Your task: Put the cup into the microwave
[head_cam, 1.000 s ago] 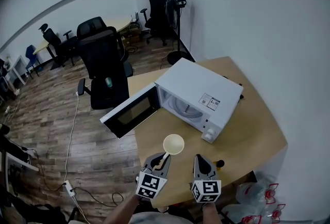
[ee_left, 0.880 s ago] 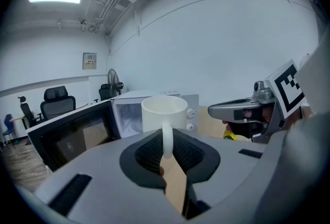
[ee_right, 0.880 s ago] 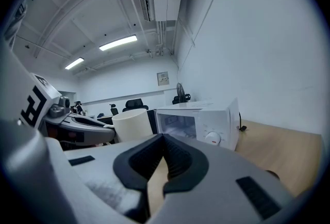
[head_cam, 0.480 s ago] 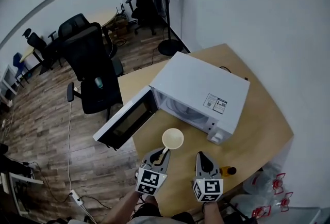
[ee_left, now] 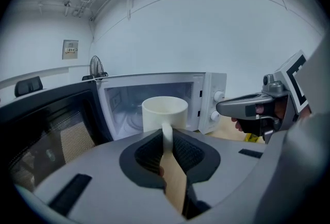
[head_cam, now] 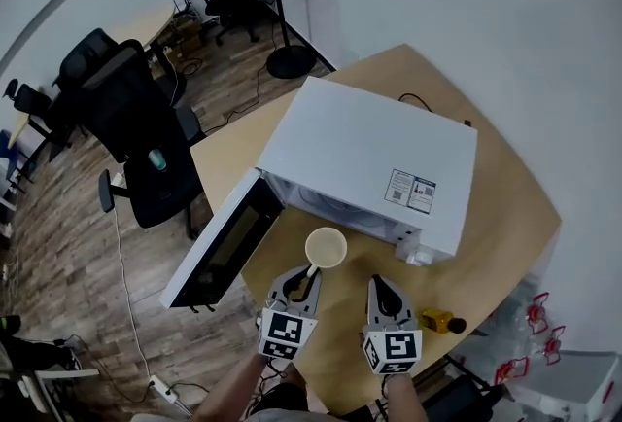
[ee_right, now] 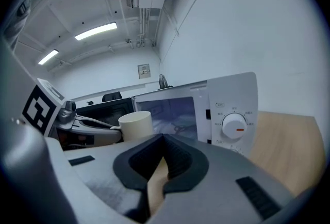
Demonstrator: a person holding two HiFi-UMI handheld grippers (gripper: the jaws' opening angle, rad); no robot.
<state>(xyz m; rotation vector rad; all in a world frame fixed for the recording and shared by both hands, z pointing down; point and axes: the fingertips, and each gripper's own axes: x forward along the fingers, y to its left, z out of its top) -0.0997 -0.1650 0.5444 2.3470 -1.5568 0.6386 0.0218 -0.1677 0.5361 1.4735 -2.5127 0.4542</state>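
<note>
Cup (head_cam: 326, 247), cream-coloured and upright, was grasped by its handle between the clenched jaws of the left gripper (head_cam: 305, 282). It stood over the wooden table (head_cam: 496, 216), just in front of the open cavity of the microwave (head_cam: 369, 153). The microwave door (head_cam: 219, 245) stood wide open to the left. The right gripper (head_cam: 381, 286) was just right of the cup, jaws closed together on nothing, facing the dial (ee_right: 234, 127).

worktop (head_cam: 505, 216): pale wood, rounded edge | microwave (head_cam: 369, 153): white, stands on the middle of it, door (head_cam: 219, 245) swung open out past the left edge | small yellow object (head_cam: 439, 321): lies near front right edge | dark cable (head_cam: 416, 101): lies behind microwave
</note>
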